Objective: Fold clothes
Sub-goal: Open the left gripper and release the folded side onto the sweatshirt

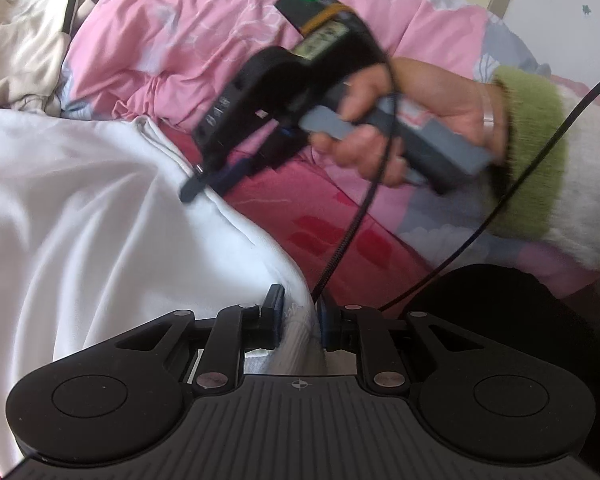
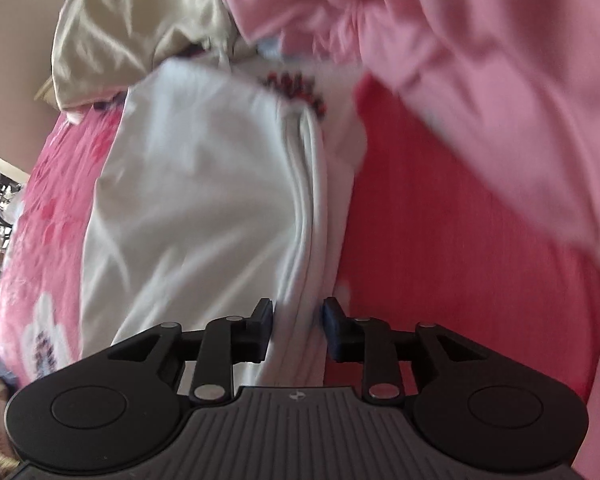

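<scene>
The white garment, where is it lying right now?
The white garment lies on the red bedsheet, left in both wrist views, below the pink quilt; both the left gripper and right gripper pinch its edge.

Red sheet [image 2: 440,208] lay bare right of the white garment [image 2: 204,184], open for passage; the heaped pink quilt [image 1: 204,40] and beige clothing [image 2: 140,28] blocked the far side.

left hand-held gripper [image 1: 298,316] nearly closed, pinching fabric, right hand-held gripper [image 2: 298,320] likewise, right hand [image 1: 416,120] squeezing handle
</scene>
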The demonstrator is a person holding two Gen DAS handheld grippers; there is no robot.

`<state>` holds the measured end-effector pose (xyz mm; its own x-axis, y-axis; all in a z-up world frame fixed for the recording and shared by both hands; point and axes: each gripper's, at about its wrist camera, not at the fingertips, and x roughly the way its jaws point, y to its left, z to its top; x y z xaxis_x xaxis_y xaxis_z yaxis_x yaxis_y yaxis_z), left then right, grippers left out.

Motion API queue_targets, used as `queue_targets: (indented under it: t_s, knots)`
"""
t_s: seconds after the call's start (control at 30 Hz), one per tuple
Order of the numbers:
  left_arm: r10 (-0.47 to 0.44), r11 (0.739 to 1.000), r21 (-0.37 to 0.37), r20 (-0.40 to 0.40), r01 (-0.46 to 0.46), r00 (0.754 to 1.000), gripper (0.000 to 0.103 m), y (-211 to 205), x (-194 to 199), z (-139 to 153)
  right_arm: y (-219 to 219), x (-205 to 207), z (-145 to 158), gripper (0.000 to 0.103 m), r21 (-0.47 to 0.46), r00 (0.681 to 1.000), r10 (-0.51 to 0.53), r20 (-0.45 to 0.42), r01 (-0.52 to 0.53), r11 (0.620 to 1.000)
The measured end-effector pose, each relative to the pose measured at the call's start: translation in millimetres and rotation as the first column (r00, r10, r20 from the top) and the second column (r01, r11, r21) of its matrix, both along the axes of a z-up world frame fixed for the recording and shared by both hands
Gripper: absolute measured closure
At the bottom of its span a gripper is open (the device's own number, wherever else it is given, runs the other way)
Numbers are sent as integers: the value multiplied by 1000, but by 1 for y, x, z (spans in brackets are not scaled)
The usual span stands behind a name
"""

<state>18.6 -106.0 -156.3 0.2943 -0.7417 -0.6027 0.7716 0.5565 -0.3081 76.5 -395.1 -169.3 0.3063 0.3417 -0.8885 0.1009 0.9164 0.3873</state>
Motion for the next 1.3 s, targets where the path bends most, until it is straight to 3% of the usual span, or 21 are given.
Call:
queue_targets:
  t_s: [0.13,0.4,0.5,0.77,1.0,1.17,1.3]
  knots:
    - [-4,1000,0,-7,4,1000,84,-1,-1,0,6,-23,-2,69,39,996,20,-85,-17,999]
    - [-35,999,-39,-47,33,998,44,2,-5,11,-2,-44,-2,67,119,984,-10,-177,31,992]
    - [-49,997,-62,-35,47,998,34,10,-11,21,-5,-47,-2,66,125,980,-17,-197,42,991]
    - [-10,994,-105,-53,5,999,23,59,-22,40,-4,-58,0,62,165,972,-21,-232,60,984]
    - [33,998,-57,-31,-35,999,22,87,-33,38,8,-83,6,60,189,963,-23,-267,75,979]
    - [-4,1000,-14,11,4,1000,23,90,-47,34,20,-101,8,57,205,953,-66,-296,131,970]
    - [-23,1000,7,20,23,1000,23,92,-55,28,31,-113,6,53,166,940,-102,-326,163,973]
